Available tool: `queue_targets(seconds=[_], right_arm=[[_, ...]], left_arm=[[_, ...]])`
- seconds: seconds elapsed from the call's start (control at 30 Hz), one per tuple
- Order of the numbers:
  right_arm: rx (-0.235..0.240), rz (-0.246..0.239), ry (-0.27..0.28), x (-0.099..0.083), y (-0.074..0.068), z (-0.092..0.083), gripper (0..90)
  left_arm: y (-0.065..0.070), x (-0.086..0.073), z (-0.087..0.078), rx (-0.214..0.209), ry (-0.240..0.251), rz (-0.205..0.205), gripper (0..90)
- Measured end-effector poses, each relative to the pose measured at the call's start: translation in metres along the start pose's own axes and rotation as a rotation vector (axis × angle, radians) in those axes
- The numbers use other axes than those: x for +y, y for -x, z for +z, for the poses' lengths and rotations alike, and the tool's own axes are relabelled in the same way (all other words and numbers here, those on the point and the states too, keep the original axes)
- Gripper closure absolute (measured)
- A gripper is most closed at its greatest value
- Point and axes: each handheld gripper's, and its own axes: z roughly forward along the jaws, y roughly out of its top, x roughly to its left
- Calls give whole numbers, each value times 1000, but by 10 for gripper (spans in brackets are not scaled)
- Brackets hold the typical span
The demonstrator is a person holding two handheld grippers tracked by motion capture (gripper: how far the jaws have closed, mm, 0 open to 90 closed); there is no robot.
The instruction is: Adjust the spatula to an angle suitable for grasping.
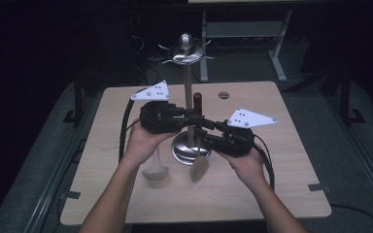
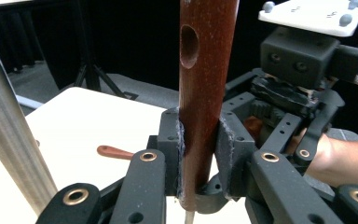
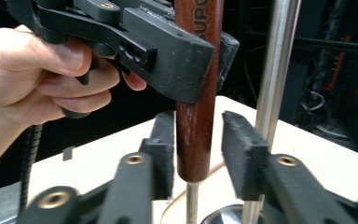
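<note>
An upright utensil with a reddish-brown wooden handle point(image 1: 197, 101) point(image 2: 200, 93) point(image 3: 196, 112), a thin metal shaft and a pale flat head point(image 1: 199, 168) stands just in front of the metal stand's pole point(image 1: 188, 92). My left gripper point(image 1: 190, 116) point(image 2: 200, 149) is shut on the handle, both pads pressed against it. My right gripper point(image 1: 207, 133) point(image 3: 196, 154) sits lower, its jaws on either side of the handle's bottom end. They stand open, with a gap beside the wood on the right.
The stand has a round shiny base point(image 1: 187, 151) and a crown of hooks point(image 1: 185, 51) on top. A pale spoon point(image 1: 155, 170) lies on the wooden table point(image 1: 281, 194) under my left hand. A brown handle point(image 2: 114, 151) rests flat on the tabletop.
</note>
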Motion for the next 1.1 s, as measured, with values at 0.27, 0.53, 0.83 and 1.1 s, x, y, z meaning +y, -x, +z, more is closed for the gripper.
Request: queue_targets(seconds=[0.27,0.53,0.83,1.1], right_arm=[[160,-27,-39,1,16,-7,511],[316,-29,-51,-1,40,-5,574],[415,-44,-43,8,40,3,611],[461,-56,-51,12,39,8,647]], left_arm=[[-2,0,-5,-37,-4,12,737],[-2,4,-10,-86,3,38,737],[-1,4,-7,-110,-11,61,736],[0,4,-7,-135,-13,74,737]])
